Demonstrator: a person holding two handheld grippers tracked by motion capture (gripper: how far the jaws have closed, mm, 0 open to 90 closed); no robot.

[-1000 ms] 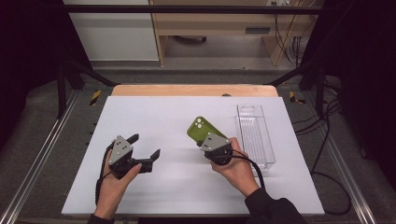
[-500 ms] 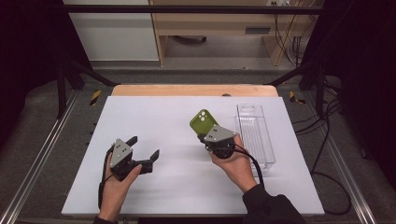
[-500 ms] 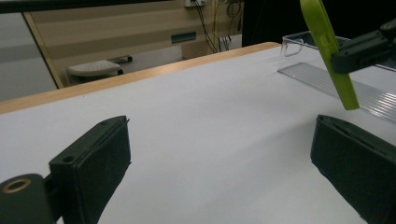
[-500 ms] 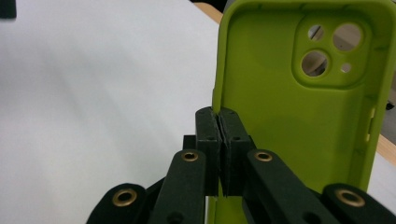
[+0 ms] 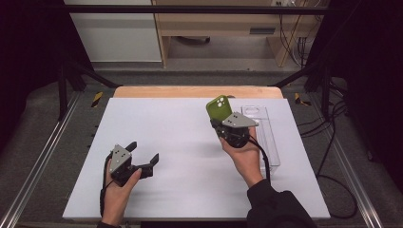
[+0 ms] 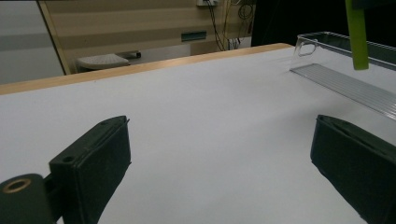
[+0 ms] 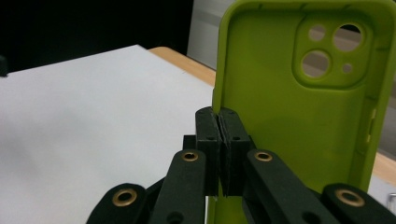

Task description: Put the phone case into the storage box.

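Pinching the green phone case (image 5: 218, 108) by its left side wall, the right gripper (image 5: 227, 127) holds it clear of the white table (image 5: 190, 142), just left of the clear plastic tray (image 5: 266, 142) that lies along the right side. In the right gripper view the 2 black jaws are pressed together on the thin edge of the case (image 7: 299, 116), with its inner face and the camera cut-outs at the far end turned toward the lens. The left gripper (image 5: 140, 159) rests low over the near left part of the table, well apart from the case, its jaws spread wide with nothing between them; in its own view the bare table (image 6: 210, 116) lies between the 2 pads and the tray (image 6: 345, 56) shows at the far right. The case looks light and soft, probably silicone or rubbery plastic, so it should flex rather than crack, and its matte skin likely grips well against the pads. A hold on 1 thin wall may let it swing or bend, so a grip near the middle of a long side, or across both walls, would likely steady it for setting down.
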